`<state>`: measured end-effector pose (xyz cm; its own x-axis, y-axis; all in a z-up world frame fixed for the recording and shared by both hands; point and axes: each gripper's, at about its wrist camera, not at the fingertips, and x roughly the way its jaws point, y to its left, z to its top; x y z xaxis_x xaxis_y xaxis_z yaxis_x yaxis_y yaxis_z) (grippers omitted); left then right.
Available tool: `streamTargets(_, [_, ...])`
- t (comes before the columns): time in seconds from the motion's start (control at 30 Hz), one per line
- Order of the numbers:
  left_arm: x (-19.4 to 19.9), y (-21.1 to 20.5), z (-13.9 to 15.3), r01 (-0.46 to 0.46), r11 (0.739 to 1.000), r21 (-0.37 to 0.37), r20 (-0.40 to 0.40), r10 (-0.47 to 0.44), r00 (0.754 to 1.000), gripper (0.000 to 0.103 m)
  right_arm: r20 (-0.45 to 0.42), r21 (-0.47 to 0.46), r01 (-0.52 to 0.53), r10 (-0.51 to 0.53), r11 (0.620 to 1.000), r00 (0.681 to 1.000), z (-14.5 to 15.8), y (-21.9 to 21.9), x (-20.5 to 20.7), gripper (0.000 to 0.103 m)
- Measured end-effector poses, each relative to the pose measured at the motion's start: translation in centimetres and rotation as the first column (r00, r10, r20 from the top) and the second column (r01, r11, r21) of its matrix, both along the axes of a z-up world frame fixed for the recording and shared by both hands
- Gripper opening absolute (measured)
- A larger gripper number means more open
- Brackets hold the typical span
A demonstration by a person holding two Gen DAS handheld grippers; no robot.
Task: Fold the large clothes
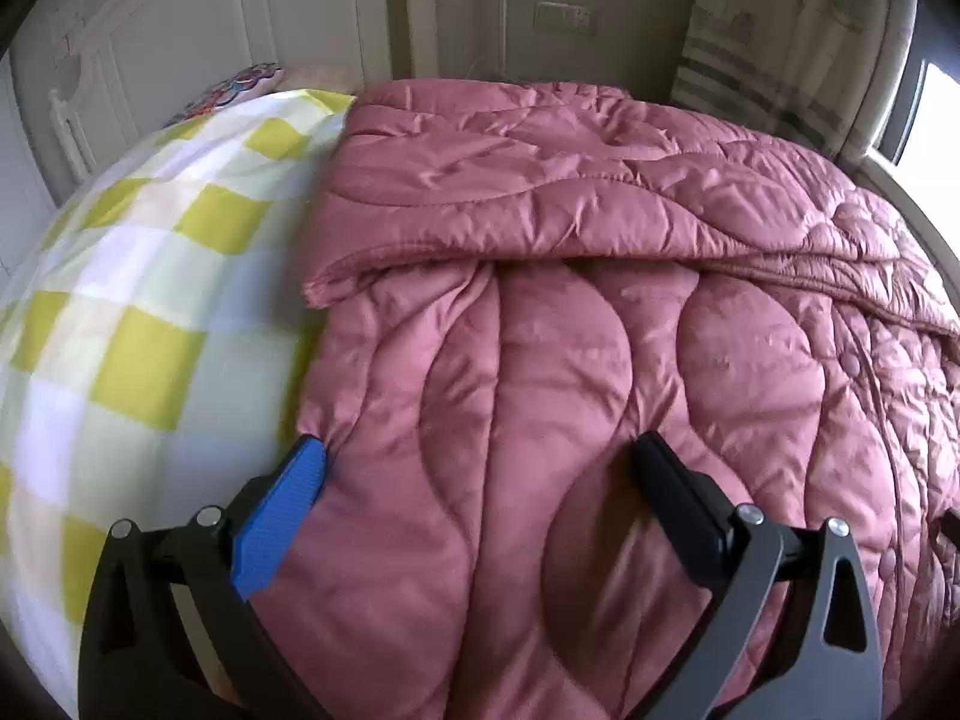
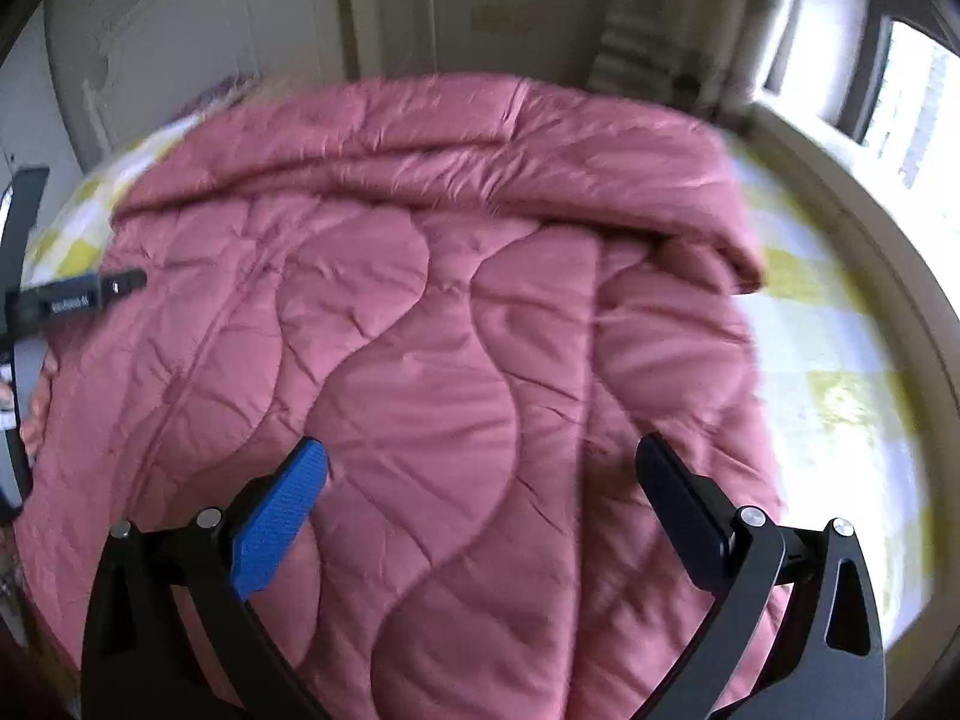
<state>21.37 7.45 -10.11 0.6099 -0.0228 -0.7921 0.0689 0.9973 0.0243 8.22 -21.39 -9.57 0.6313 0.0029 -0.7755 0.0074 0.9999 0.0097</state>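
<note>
A pink quilted comforter (image 1: 600,312) lies on the bed, its far part folded back toward me in a thick flap (image 1: 540,192). My left gripper (image 1: 480,450) hangs open above the comforter's near left edge, its blue pad (image 1: 282,516) at the edge, nothing between the fingers. In the right wrist view the same comforter (image 2: 390,330) fills the middle. My right gripper (image 2: 480,450) is open over its near right part and holds nothing. The other gripper's body (image 2: 72,294) shows at the left edge of that view.
A yellow-and-white checked sheet (image 1: 138,312) covers the bed left of the comforter, and the checked sheet (image 2: 840,390) also shows to its right. A white headboard (image 1: 156,48) and a patterned pillow (image 1: 240,90) stand at the far left. A window (image 2: 918,96) is at right.
</note>
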Motion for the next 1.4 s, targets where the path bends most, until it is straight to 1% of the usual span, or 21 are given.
streamTargets(0.03, [-0.9,0.0,0.5,-0.019,1.0,-0.008,0.014,0.019,1.0,0.101,0.009,0.01,-0.018,0.018,1.0,1.0,0.1,0.1,-0.4,0.099])
streamTargets(0.07, [-2.5,-0.3,1.4,-0.012,0.998,-0.06,0.043,0.014,0.999,0.101,0.006,0.014,-0.051,0.05,0.999,0.999,-0.1,0.5,-0.8,0.099])
streamTargets(0.17, [-6.5,-1.6,2.6,0.094,0.979,-0.181,0.086,-0.079,0.993,0.101,-0.037,-0.046,-0.089,0.087,0.995,0.996,-2.4,1.3,-1.2,0.099])
streamTargets(0.2, [-7.8,-2.8,2.3,0.133,0.976,-0.171,0.084,-0.12,0.989,0.101,-0.016,-0.034,-0.073,0.073,0.997,0.997,-2.5,0.8,-1.6,0.099])
streamTargets(0.27, [-9.1,-5.3,0.6,0.188,0.979,-0.073,0.016,-0.188,0.982,0.101,-0.026,-0.024,-0.045,0.045,0.999,0.999,-2.4,1.1,-2.1,0.099])
streamTargets(0.3, [-9.6,-6.6,-0.7,0.212,0.977,0.008,-0.026,-0.212,0.977,0.101,-0.018,-0.027,-0.041,0.041,0.999,0.999,-2.1,1.2,-2.4,0.099])
streamTargets(0.33, [-10.6,-7.1,-0.9,0.217,0.975,0.051,0.015,-0.218,0.976,0.101,0.0,-0.025,-0.053,0.053,0.998,0.999,-1.3,1.2,-4.2,0.099])
streamTargets(0.37, [-11.4,-7.2,-0.6,0.217,0.974,0.065,0.042,-0.22,0.975,0.101,0.019,-0.021,-0.083,0.083,0.996,0.996,-0.9,1.6,-4.5,0.099])
streamTargets(0.43, [-11.9,-6.7,-0.3,0.218,0.975,0.035,0.028,-0.219,0.975,0.101,0.036,-0.039,-0.175,0.176,0.984,0.984,-0.8,3.6,-5.6,0.099])
streamTargets(0.47, [-12.4,-6.3,0.1,0.207,0.978,0.019,0.041,-0.207,0.977,0.101,0.021,-0.082,-0.229,0.231,0.97,0.973,-1.5,4.8,-5.9,0.099])
streamTargets(0.53, [-13.8,-5.3,0.8,0.189,0.982,0.002,0.081,-0.188,0.979,0.101,0.014,-0.138,-0.25,0.254,0.958,0.967,-2.5,5.5,-6.3,0.099])
streamTargets(0.63, [-14.2,-3.6,-0.2,0.155,0.986,0.069,0.038,-0.157,0.987,0.101,0.011,-0.061,-0.216,0.217,0.975,0.976,-2.3,4.1,-5.8,0.099])
streamTargets(0.67, [-14.5,-2.9,-0.5,0.148,0.986,0.07,0.035,-0.151,0.988,0.101,0.027,-0.07,-0.181,0.183,0.981,0.983,-1.8,3.5,-6.0,0.099])
streamTargets(0.8, [-16.5,0.9,-0.5,0.096,0.995,-0.012,0.085,-0.094,0.992,0.101,0.078,-0.088,-0.159,0.166,0.983,0.983,-0.9,2.0,-8.0,0.099])
streamTargets(0.87, [-17.0,2.2,-0.9,0.058,0.998,-0.021,0.094,-0.056,0.994,0.101,0.02,-0.092,-0.164,0.167,0.982,0.986,-2.7,1.2,-8.3,0.099])
streamTargets(0.97, [-17.7,3.3,-1.3,0.063,0.997,-0.036,0.102,-0.059,0.993,0.101,0.068,-0.007,-0.149,0.149,0.989,0.986,-3.1,-0.3,-9.0,0.098])
streamTargets(1.07, [-18.3,3.2,-0.5,0.057,0.998,0.012,0.136,-0.058,0.989,0.101,0.103,-0.086,-0.125,0.134,0.988,0.986,-2.0,-1.0,-10.9,0.098])
streamTargets(1.17, [-19.2,4.3,0.3,0.018,1.0,0.02,0.187,-0.021,0.982,0.101,0.128,-0.102,-0.046,0.059,0.994,0.99,-1.6,-3.8,-12.9,0.098])
streamTargets(1.23, [-19.5,6.0,0.5,-0.021,0.999,-0.031,0.198,0.027,0.98,0.101,0.135,-0.069,0.012,-0.003,0.998,0.991,-1.6,-5.9,-14.3,0.098])
streamTargets(1.37, [-19.5,8.7,-0.5,-0.059,0.988,-0.141,0.14,0.079,0.987,0.101,0.106,0.074,0.087,-0.094,0.994,0.99,-2.7,-9.9,-16.2,0.098])
streamTargets(1.4, [-19.6,8.9,-1.0,-0.056,0.986,-0.155,0.123,0.076,0.989,0.101,0.099,0.089,0.085,-0.094,0.992,0.991,-3.1,-10.1,-16.4,0.092])
